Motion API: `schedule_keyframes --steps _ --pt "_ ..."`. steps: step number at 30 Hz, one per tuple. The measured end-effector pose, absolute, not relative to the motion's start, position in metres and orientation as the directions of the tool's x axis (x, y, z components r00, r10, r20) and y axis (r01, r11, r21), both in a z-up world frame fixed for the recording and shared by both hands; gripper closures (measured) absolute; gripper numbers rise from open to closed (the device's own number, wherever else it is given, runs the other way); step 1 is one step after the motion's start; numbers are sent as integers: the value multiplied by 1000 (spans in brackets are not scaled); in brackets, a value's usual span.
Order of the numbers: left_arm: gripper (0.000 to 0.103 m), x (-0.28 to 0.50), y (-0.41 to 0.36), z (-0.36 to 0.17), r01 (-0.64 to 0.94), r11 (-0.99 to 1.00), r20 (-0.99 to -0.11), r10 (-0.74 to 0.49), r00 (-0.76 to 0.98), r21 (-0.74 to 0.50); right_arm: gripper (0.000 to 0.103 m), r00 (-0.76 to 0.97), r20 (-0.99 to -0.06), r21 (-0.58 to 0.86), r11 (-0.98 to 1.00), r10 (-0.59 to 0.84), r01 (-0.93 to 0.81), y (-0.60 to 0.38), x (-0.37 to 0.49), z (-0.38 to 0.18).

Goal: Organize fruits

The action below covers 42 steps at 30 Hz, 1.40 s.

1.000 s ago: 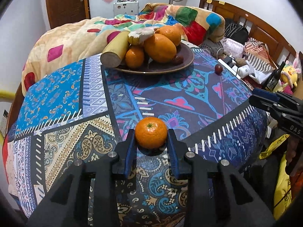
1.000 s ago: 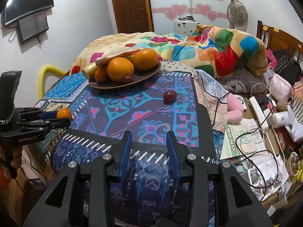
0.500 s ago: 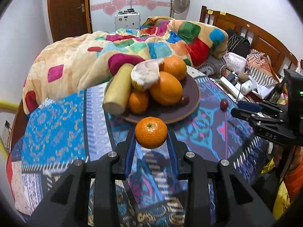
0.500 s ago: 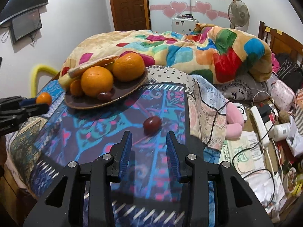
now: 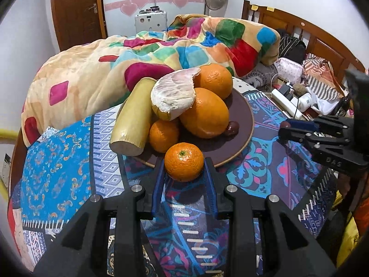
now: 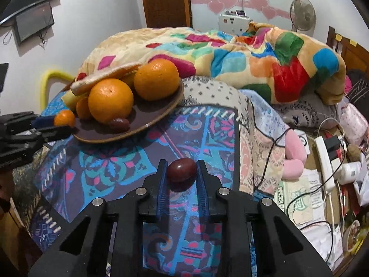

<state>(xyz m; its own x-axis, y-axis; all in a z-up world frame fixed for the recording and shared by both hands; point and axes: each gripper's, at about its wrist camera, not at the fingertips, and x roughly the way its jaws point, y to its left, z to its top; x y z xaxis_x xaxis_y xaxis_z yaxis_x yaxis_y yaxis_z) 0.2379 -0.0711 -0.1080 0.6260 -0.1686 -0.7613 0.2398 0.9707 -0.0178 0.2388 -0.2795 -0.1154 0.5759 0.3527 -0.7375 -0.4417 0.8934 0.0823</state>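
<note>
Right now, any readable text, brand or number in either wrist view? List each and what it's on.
"DAS": pale raised letters on the black body of the right gripper, seen in the left wrist view; a further letter may be cut off.
Green-printed paper on the floor beside the bed: it carries print, too blurred to read.
Yellow sticky notes on the wooden headboard: no writing legible.
Nothing else readable.
</note>
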Motion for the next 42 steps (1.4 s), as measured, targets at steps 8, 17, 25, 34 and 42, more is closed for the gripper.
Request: schedule_keyframes --steps 8,17,25,34,42 --pt "70 246 -76 -109 239 971 -765 -167 622 -17 80 601 -685 96 869 412 -486 -256 241 -95" --pt "70 252 -76 -111 244 969 -775 -172 608 -23 80 580 -691 111 855 432 -506 -233 259 -104" --pt "60 252 -75 -112 242 970 -775 -177 607 -32 65 575 -702 103 858 421 -503 -230 263 -106" --pt "60 210 -66 -69 220 973 -721 -201 664 -69 65 660 -615 83 868 431 -489 -243 211 -53" --pt "60 114 -52 17 182 980 -532 -195 824 -78 65 774 -427 43 866 467 -499 -250 117 30"
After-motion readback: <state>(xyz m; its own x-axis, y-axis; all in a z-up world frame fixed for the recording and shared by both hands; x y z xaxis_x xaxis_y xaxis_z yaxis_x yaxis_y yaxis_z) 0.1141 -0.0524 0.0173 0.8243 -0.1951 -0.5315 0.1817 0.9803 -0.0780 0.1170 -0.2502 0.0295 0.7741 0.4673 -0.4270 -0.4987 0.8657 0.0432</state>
